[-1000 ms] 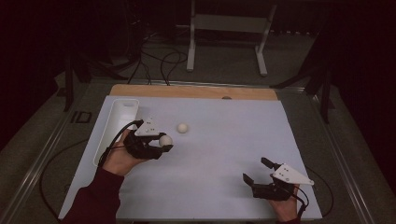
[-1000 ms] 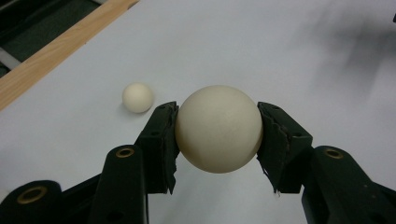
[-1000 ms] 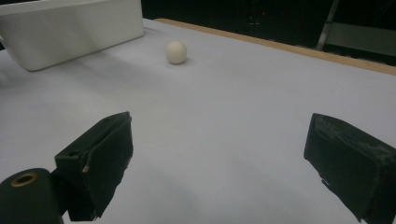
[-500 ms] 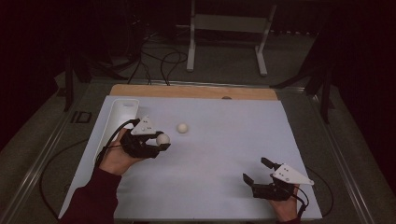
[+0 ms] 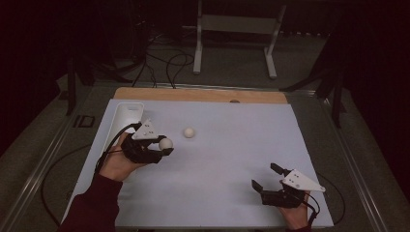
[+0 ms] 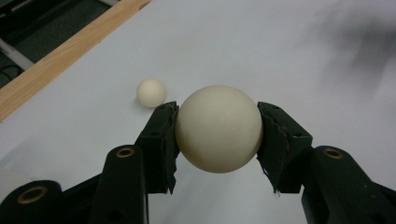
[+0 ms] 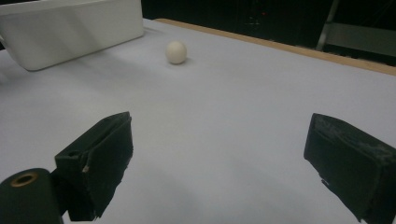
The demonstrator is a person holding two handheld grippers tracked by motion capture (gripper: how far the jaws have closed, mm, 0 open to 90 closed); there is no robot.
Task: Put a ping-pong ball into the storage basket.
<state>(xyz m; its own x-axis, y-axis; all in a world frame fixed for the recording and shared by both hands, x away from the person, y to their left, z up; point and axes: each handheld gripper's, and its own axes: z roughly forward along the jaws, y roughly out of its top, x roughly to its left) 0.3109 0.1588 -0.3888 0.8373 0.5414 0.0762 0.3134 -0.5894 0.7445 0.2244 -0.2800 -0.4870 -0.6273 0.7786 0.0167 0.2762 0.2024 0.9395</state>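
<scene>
While the left gripper (image 5: 162, 146) pinches a cream ball (image 6: 218, 128) between both pads, just right of the white tray (image 5: 124, 116), a second ball (image 5: 189, 132) lies on the sheet further right of the tray. Right gripper (image 5: 267, 177): jaws wide apart, nothing between them, well away from the tray.

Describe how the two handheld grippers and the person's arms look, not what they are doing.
Both the left gripper and the right gripper are black, each topped by a grey three-cornered plate with small dark dots. Their pads look worn and ragged at the edges, with brass-coloured rivets below. A black cable trails from the left one. The left arm wears a dark red sleeve.
</scene>
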